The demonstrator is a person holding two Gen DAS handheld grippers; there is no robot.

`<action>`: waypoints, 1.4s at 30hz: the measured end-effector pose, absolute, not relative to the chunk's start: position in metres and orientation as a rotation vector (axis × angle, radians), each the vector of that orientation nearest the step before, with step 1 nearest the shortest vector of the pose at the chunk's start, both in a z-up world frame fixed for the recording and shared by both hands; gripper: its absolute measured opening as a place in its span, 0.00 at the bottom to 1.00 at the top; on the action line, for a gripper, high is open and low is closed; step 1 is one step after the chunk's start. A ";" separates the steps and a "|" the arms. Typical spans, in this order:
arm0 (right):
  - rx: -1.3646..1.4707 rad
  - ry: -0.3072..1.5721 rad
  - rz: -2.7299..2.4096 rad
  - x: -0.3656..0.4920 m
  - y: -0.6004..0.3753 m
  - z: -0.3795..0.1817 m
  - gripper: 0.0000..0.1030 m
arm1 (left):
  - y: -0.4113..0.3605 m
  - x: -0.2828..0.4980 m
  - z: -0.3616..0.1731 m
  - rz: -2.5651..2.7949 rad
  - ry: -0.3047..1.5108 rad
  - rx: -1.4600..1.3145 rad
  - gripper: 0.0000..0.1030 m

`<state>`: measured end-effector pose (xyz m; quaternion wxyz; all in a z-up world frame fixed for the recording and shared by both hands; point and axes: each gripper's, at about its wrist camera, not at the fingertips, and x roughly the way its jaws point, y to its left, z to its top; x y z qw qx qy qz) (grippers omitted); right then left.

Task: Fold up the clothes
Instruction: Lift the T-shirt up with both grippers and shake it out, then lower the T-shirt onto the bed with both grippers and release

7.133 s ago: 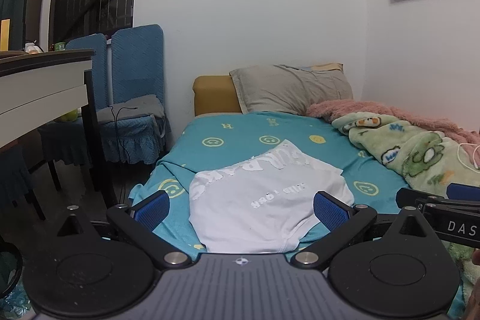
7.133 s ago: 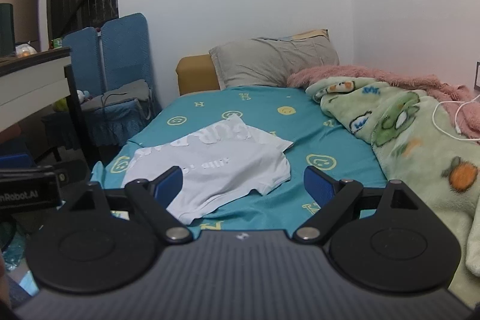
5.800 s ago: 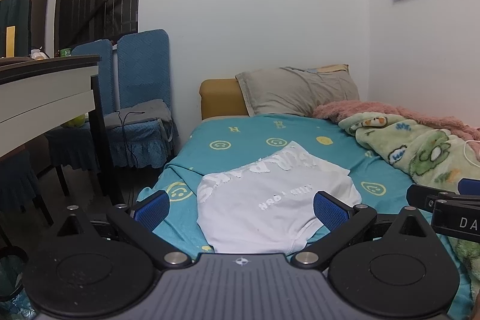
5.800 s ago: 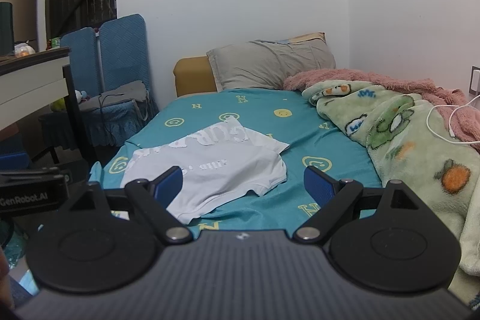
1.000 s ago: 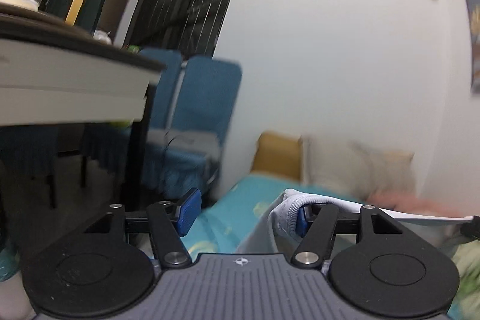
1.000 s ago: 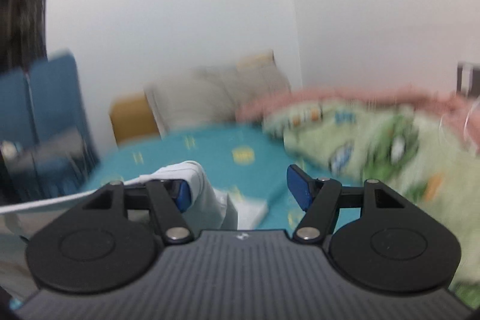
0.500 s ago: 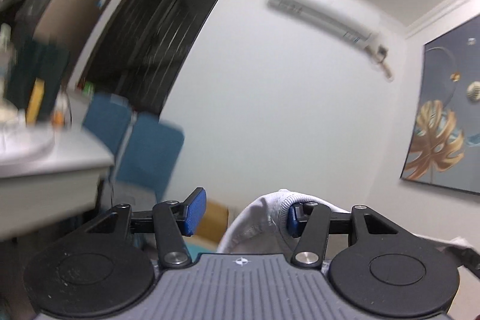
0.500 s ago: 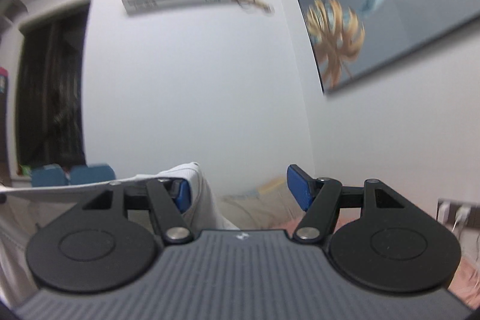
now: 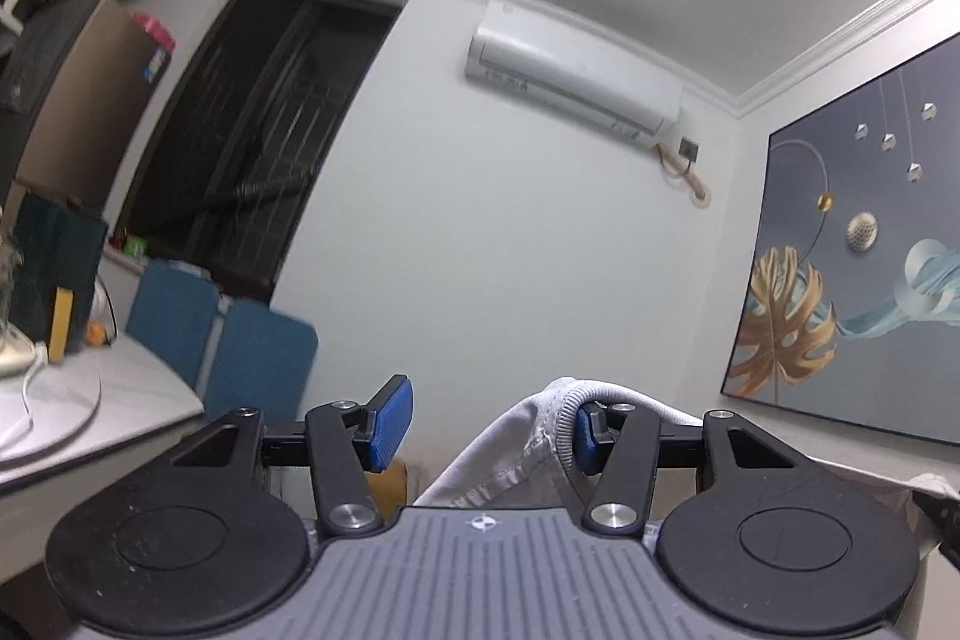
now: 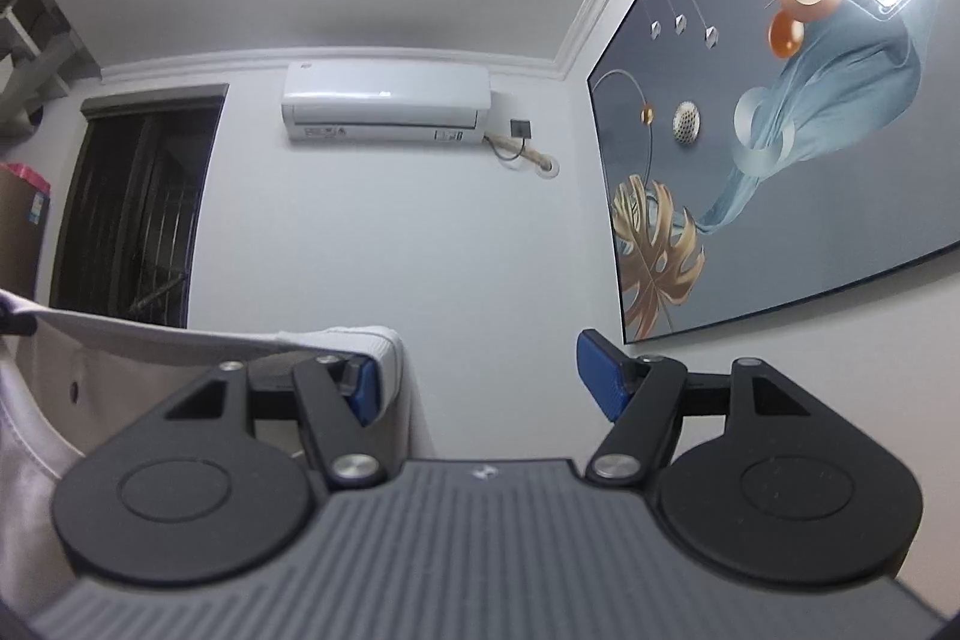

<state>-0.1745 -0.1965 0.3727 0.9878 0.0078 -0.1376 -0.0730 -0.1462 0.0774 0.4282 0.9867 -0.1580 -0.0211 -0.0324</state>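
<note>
My left gripper (image 9: 489, 424) and right gripper (image 10: 477, 382) stand wide apart, the white shirt (image 9: 534, 445) hooked over one finger each, stretched aloft between them — no fold made yet, by my judgement.

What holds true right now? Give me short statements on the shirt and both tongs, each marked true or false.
1. The white cotton T-shirt hangs over the left tongs' right-hand finger. True.
2. Both tongs are clamped shut. False: the jaws stand apart on each.
3. The right tongs carry cloth on their left-hand finger. True.
4. The cameras look down at a bed. False: they face the white wall-mounted air conditioner.
</note>
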 end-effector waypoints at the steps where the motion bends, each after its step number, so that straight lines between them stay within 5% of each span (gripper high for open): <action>1: 0.008 -0.250 -0.143 -0.167 -0.196 0.368 0.66 | 0.080 -0.140 0.425 -0.069 -0.016 -0.326 0.54; 9: 0.004 -0.041 -0.139 -0.060 -0.192 0.308 0.66 | 0.099 0.001 0.345 -0.040 0.146 -0.314 0.54; 21: 0.060 0.141 -0.170 0.242 -0.199 0.187 0.66 | 0.083 0.325 0.215 0.039 0.268 -0.238 0.59; 31: 0.059 0.339 -0.194 0.483 -0.224 -0.018 0.64 | 0.064 0.589 -0.042 0.036 0.526 -0.133 0.65; 36: 0.080 0.480 -0.090 0.511 -0.223 -0.058 0.64 | 0.064 0.666 -0.145 -0.036 0.784 -0.192 0.76; 39: 0.092 0.564 -0.027 0.528 -0.223 -0.082 0.64 | 0.055 0.682 -0.168 -0.072 0.879 -0.123 0.91; 42: 0.105 0.648 0.036 0.545 -0.222 -0.106 0.65 | 0.047 0.683 -0.170 -0.143 0.901 -0.043 0.93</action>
